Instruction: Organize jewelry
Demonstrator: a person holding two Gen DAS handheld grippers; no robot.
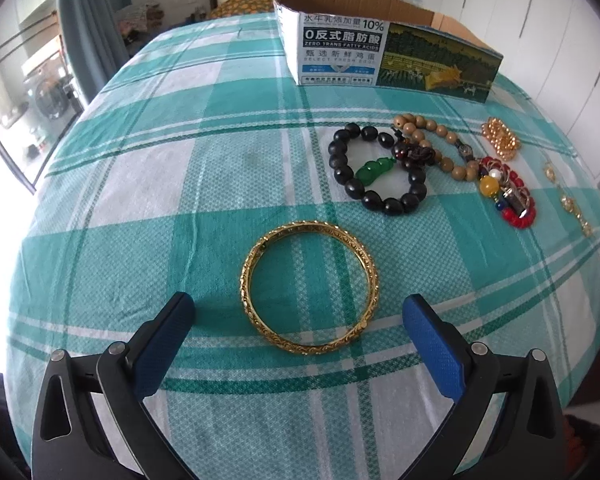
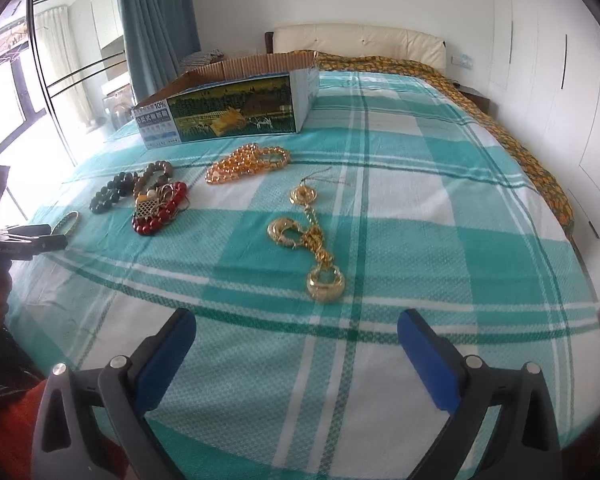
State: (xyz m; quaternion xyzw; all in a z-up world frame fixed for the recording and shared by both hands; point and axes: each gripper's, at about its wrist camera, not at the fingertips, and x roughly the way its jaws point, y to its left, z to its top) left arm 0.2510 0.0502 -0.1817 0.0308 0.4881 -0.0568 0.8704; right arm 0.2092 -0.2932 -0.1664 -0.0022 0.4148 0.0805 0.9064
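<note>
A gold bangle [image 1: 309, 287] lies flat on the checked bedsheet, just ahead of my open left gripper [image 1: 299, 316], whose blue pads stand either side of its near rim without touching it. Beyond lie a black bead bracelet [image 1: 374, 172] with a green pendant [image 1: 375, 168], tan wooden beads [image 1: 432, 132], a red bead bracelet [image 1: 512, 196] and amber beads [image 1: 500, 138]. My right gripper [image 2: 296, 334] is open over bare sheet, nothing between its pads. A gold chain with pendants [image 2: 312, 240] lies ahead of it, amber beads [image 2: 246, 164] farther off.
An open cardboard box [image 1: 380, 52] stands at the far side of the bed, also in the right wrist view as cardboard box [image 2: 228, 108]. The left gripper [image 2: 32, 240] and a hand show at that view's left edge. Curtain and window are left, white wardrobe doors right.
</note>
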